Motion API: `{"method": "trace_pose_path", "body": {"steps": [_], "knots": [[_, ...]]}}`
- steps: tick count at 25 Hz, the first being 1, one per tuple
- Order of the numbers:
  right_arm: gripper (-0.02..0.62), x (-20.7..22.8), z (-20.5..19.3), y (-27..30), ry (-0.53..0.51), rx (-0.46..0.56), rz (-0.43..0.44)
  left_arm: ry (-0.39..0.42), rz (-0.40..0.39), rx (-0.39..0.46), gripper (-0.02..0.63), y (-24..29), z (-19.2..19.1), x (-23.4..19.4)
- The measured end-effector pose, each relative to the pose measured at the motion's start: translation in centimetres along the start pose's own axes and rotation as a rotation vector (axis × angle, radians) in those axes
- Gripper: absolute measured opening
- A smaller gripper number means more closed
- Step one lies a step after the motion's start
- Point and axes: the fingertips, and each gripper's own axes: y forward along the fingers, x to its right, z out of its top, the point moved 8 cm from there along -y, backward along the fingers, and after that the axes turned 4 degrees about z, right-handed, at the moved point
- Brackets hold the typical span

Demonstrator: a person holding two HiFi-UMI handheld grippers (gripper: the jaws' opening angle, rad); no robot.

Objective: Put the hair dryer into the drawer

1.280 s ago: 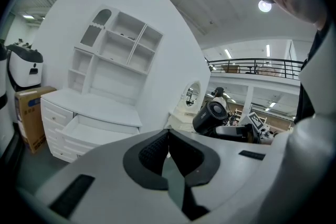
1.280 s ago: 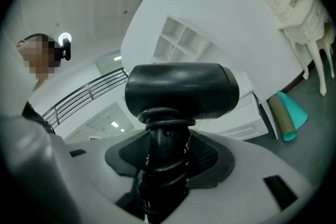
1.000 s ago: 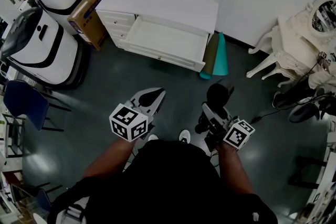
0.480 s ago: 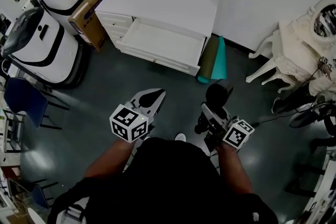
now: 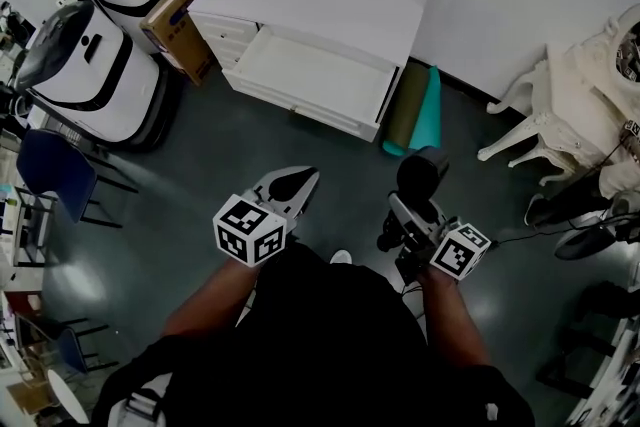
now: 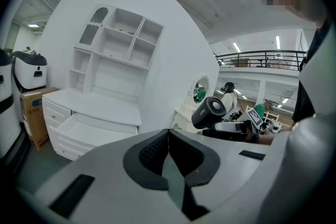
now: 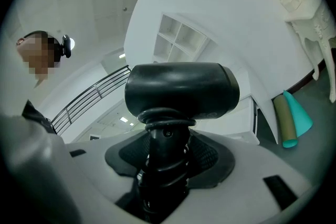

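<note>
Hair dryer (image 5: 420, 173), black, is clamped by its handle in the jaws of the right gripper (image 5: 405, 213), held above the floor in front of the person. The left gripper (image 5: 291, 182) is beside it, jaws together with nothing between them.

Compared with a second ago, both grippers hold the same pose in the head view. The room has slid slightly across the view, and one shoe tip shows below the grippers where two showed.

A stretch of dark floor (image 5: 250, 150) lies open between the grippers and the drawer (image 5: 310, 75). The drawer is pulled out from a white dresser (image 5: 320, 3), its front edge nearest the person and its white bottom showing. Two rolled mats (image 5: 418, 110), one olive and one teal, lie just beside the drawer's right corner. A cardboard box (image 5: 178, 10) stands against the dresser's left end, with two large white machines (image 5: 85, 75) beyond it. White ornate furniture (image 5: 565, 105) stands well to the right.

In the right gripper view the hair dryer's (image 7: 181, 89) handle runs along the jaws of the right gripper (image 7: 164, 165), away from the camera. Its barrel lies crosswise past the jaw tips. In the left gripper view the hair dryer's (image 6: 209, 111) round grilled end shows, beyond the closed left gripper (image 6: 168, 135).
</note>
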Motion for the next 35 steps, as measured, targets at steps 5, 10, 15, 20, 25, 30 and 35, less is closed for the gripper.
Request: {"method": "trace_pose_path", "body": {"steps": [5,10,15,20,25,30,35], "knots": [[0.236,0.8,0.2,0.3,0.017,-0.015,0.017,0.005,0.014,-0.024,0.009,0.4,0.1,0.5],[0.236,2.0,0.5,1.2,0.025,-0.017,0.017,-0.002,0.034,-0.043,0.009,1.6,0.3,-0.7],[0.236,3.4,0.6,2.7,0.045,-0.02,-0.017,-0.014,0.024,-0.067,0.009,2.9,0.3,-2.8],[0.236,4.6,1.4,5.6,0.057,-0.005,-0.067,-0.028,0.002,-0.053,0.009,4.8,1.8,-6.5],[0.236,6.1,3.3,9.7,0.055,-0.005,-0.1,-0.024,-0.007,-0.04,0.009,6.8,3.5,-11.0],[0.236,6.2,5.2,14.4,0.029,0.0,-0.119,-0.015,-0.025,-0.036,0.009,8.2,5.6,-15.7],[0.236,6.5,5.7,18.8,0.019,0.02,-0.146,0.015,-0.075,-0.046,0.009,9.5,7.2,-19.8]]}}
